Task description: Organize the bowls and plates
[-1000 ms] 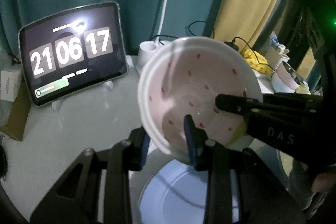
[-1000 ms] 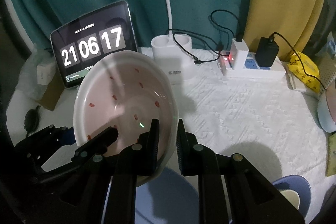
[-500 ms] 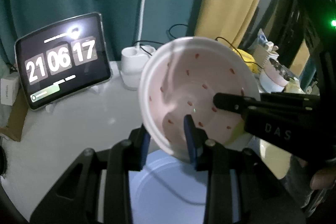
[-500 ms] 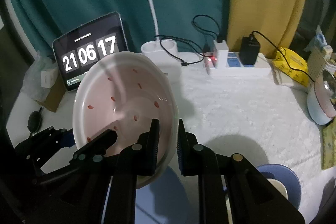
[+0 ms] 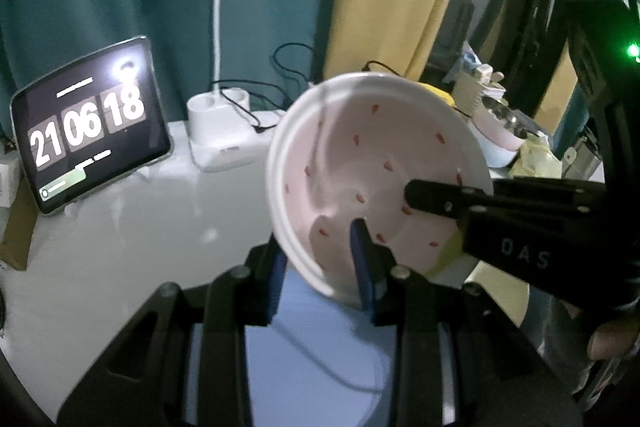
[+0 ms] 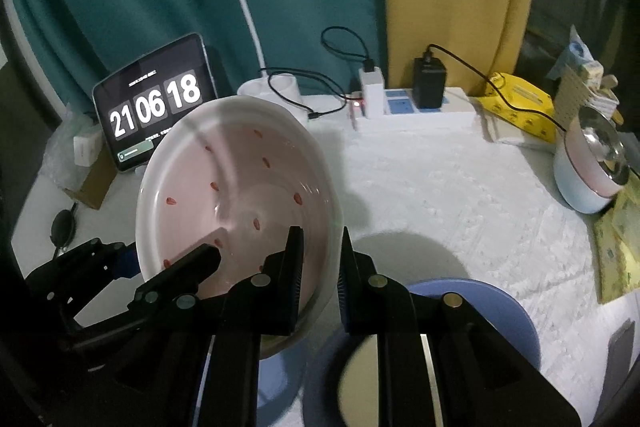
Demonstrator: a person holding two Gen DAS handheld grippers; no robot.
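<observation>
A pink bowl with red specks and a white rim point(image 5: 380, 183) point(image 6: 240, 195) hangs tilted above the table, gripped from both sides. My left gripper point(image 5: 320, 251) is shut on its lower left rim, one blue pad inside and one outside. My right gripper point(image 6: 320, 243) is shut on the rim of the opposite side. Each gripper shows in the other view: the right gripper point(image 5: 432, 195) reaches into the bowl, the left gripper point(image 6: 164, 263) clamps the near edge. Below the bowl lies a pale blue plate point(image 5: 320, 347) point(image 6: 276, 379). A blue bowl point(image 6: 500, 311) sits beside it.
A tablet showing a clock point(image 6: 156, 107) leans at the back left beside a white desk lamp point(image 6: 240, 7). A power strip with chargers point(image 6: 412, 103), a yellow packet point(image 6: 520, 103) and a pink and blue pot point(image 6: 588, 167) line the back and right. A cardboard box point(image 6: 92, 183) lies far left.
Both grippers have drawn back from the wall with the bowl still held between them. The lamp head has come into view and the tablet looks smaller. The clock ticked over.
</observation>
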